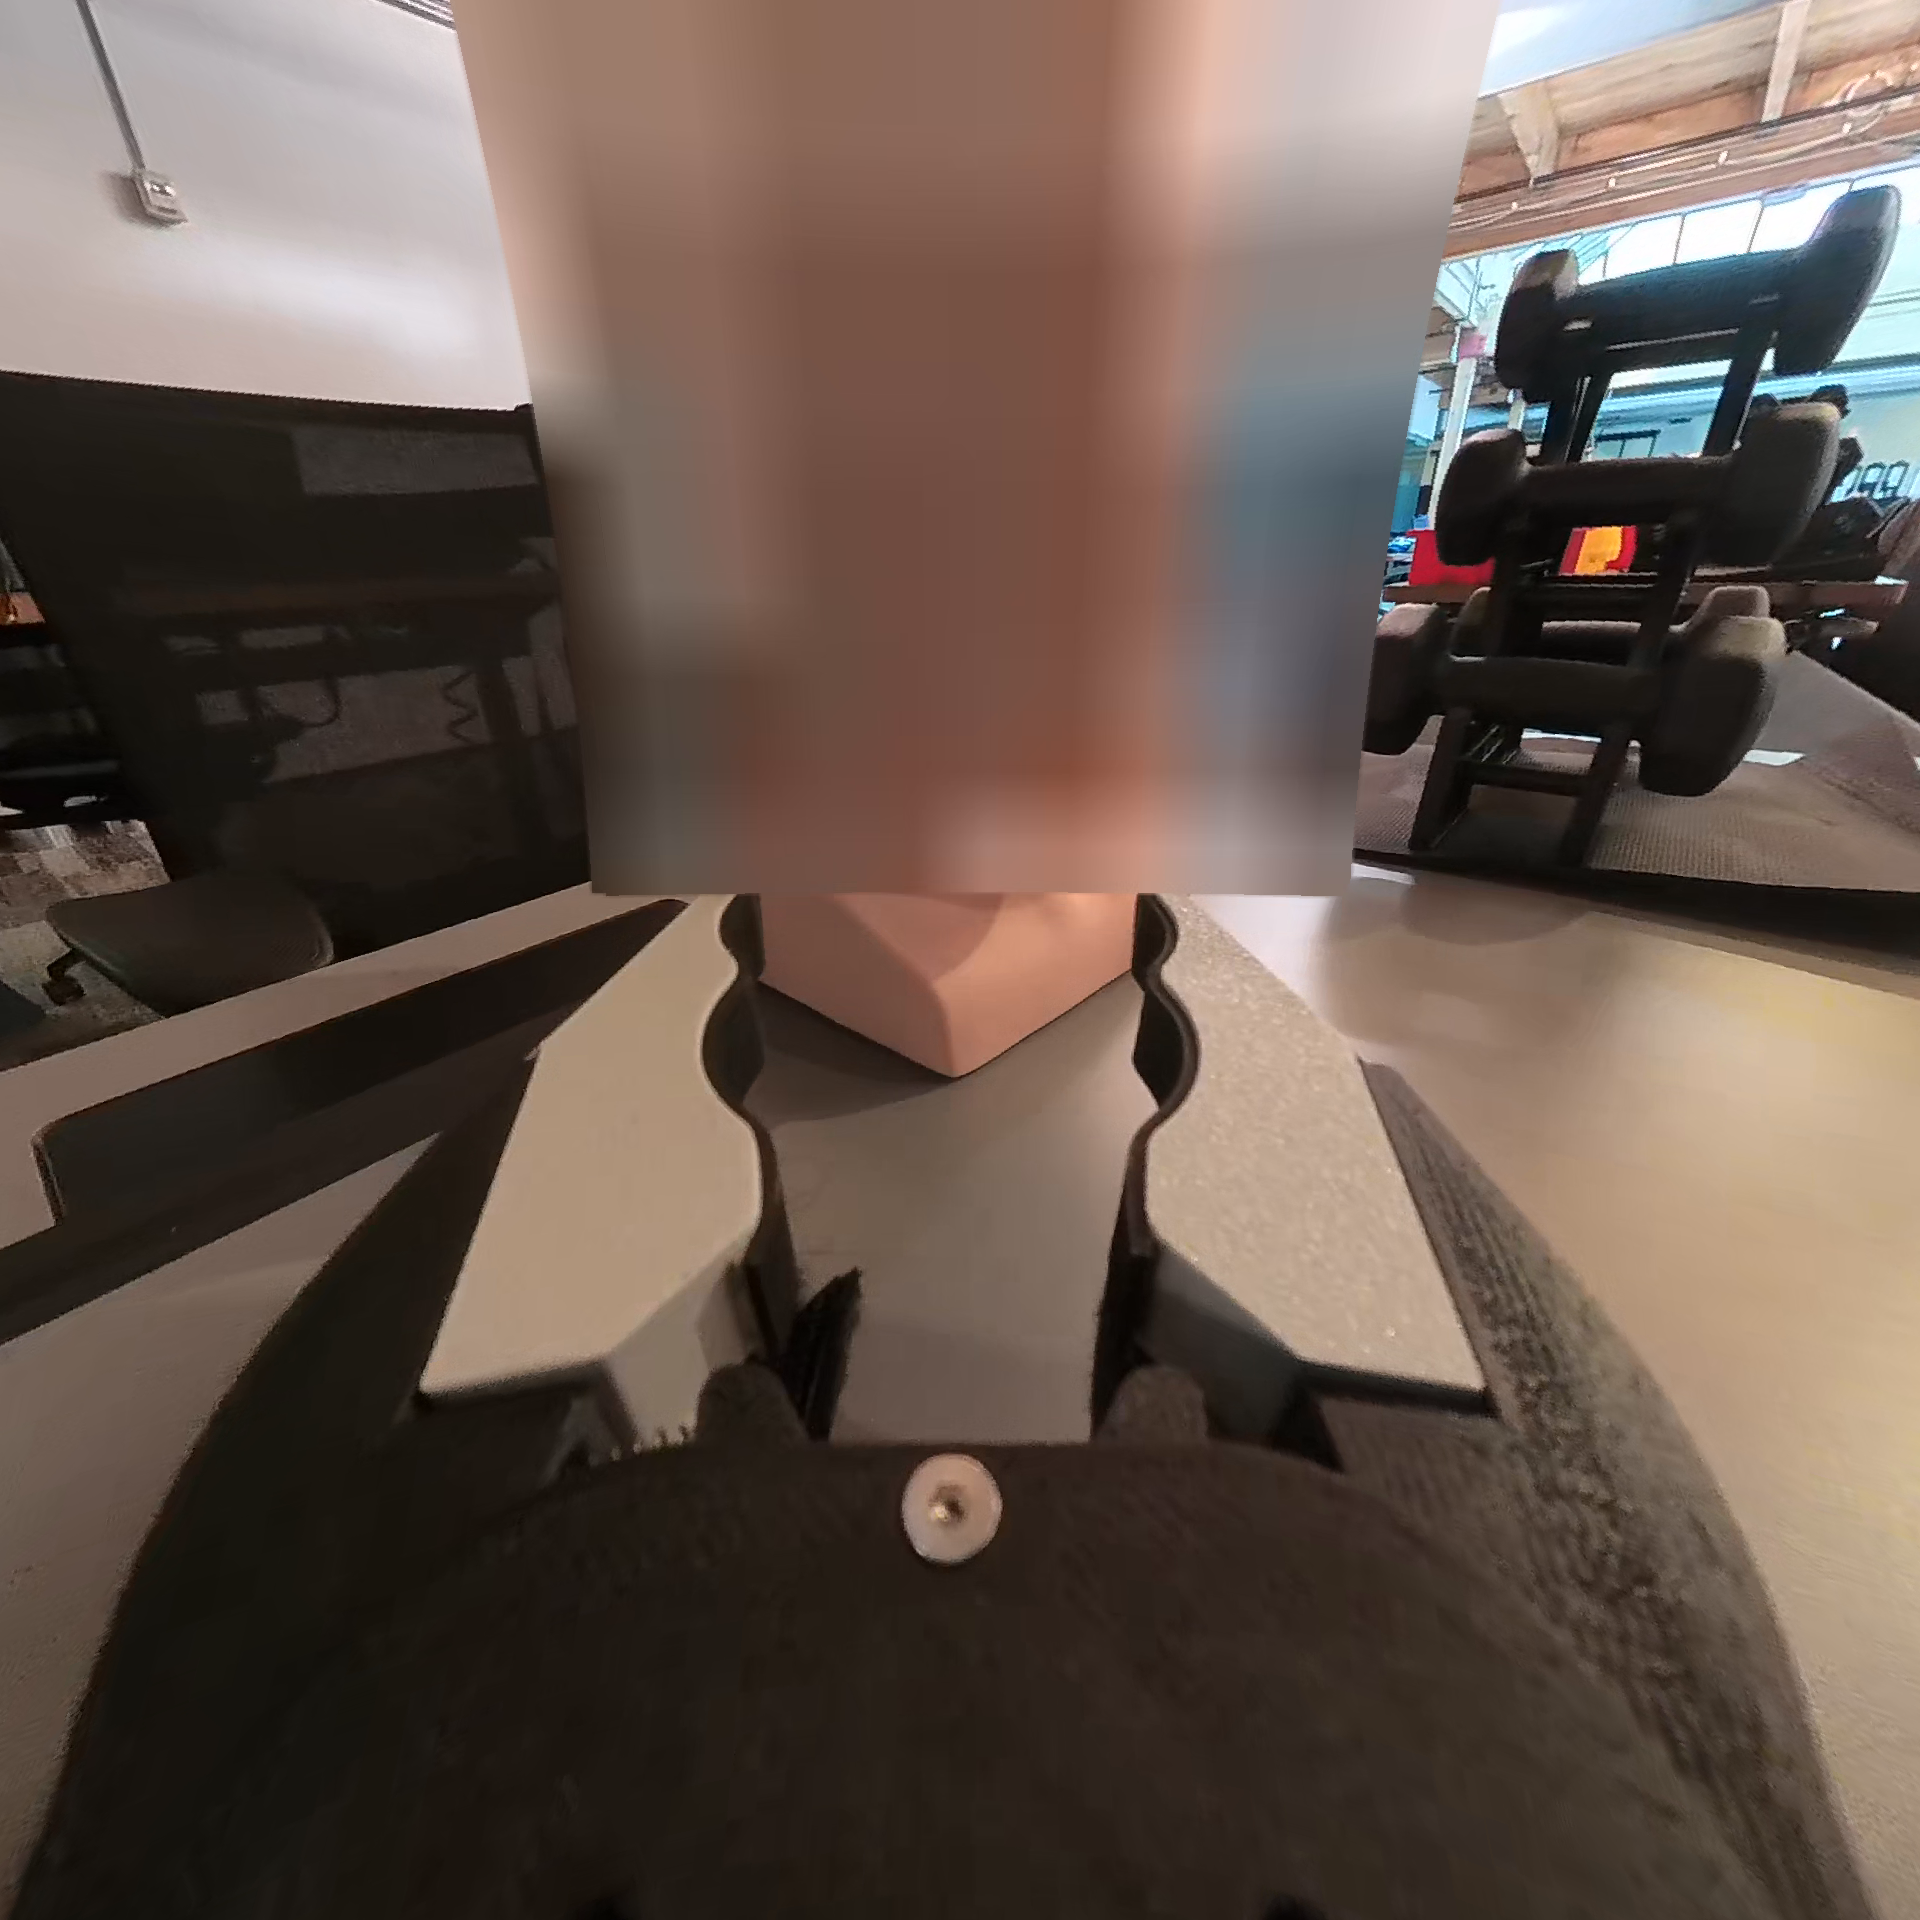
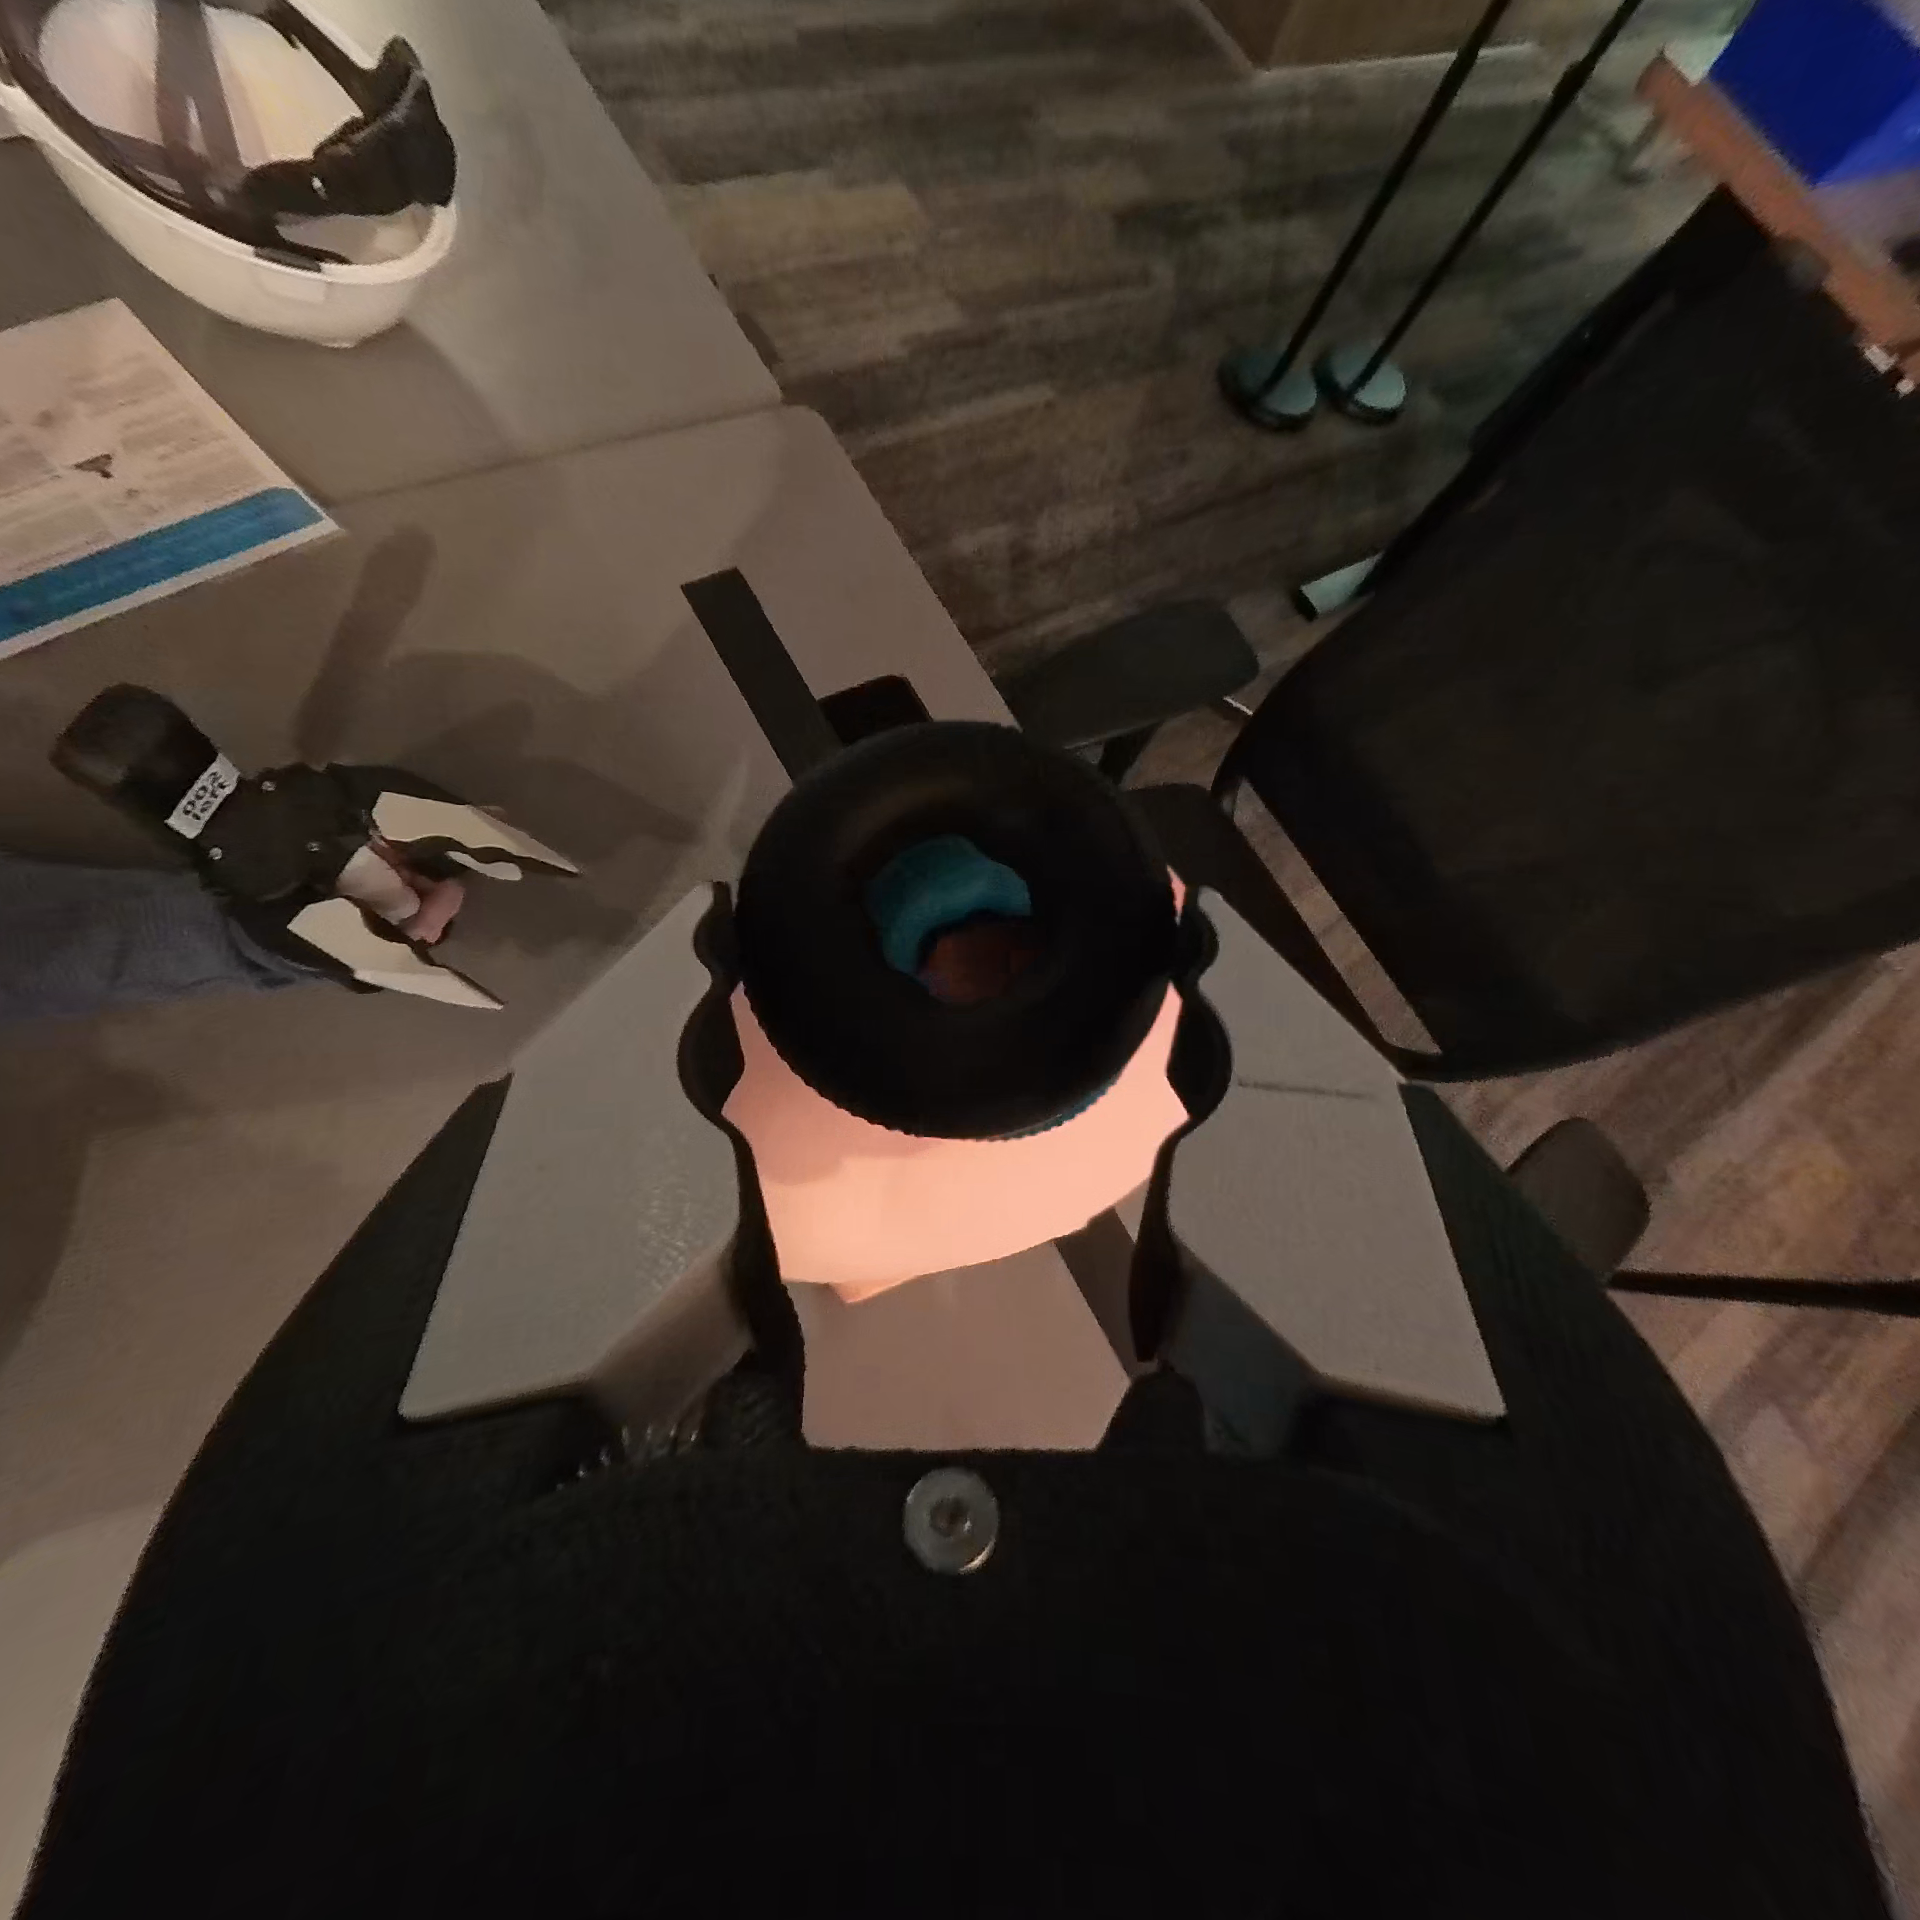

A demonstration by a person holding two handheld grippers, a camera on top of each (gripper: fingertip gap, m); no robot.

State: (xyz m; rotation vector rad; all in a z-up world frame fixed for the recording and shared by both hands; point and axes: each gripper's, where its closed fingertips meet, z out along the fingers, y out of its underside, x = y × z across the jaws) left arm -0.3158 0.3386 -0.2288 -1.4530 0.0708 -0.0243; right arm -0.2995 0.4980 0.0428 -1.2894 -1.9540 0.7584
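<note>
Pink bottle (image 2: 935,1195) stands upright on the grey table (image 2: 582,343), clamped at its shoulder between the fingers of the right tongs (image 2: 956,904), one pad against each side. A black ribbed ring cap (image 2: 831,1039) tops it, with something blue (image 2: 935,894) showing in the cap's opening.

Far to the left of the right tongs, the left tongs (image 2: 535,935) lie low over the table with their fingers spread apart and nothing between them. A hand (image 2: 416,904) with a blue sleeve (image 2: 104,935) holds them. They point toward the bottle, and their tips stop short of it. From the left wrist view, the bottle's squared base (image 1: 956,997) stands straight ahead of the gap between the spread fingers; its upper part is hidden by a blurred patch.

Ahead and to the right of the left tongs, a rack of dark dumbbells (image 1: 1621,571) stands on a dark mat (image 1: 1714,842).

Ahead and to the left of the right tongs, a printed sheet (image 2: 125,468) and an upturned white hard hat (image 2: 343,291) lie on the table. To their right stands a black chair (image 2: 1610,727).
</note>
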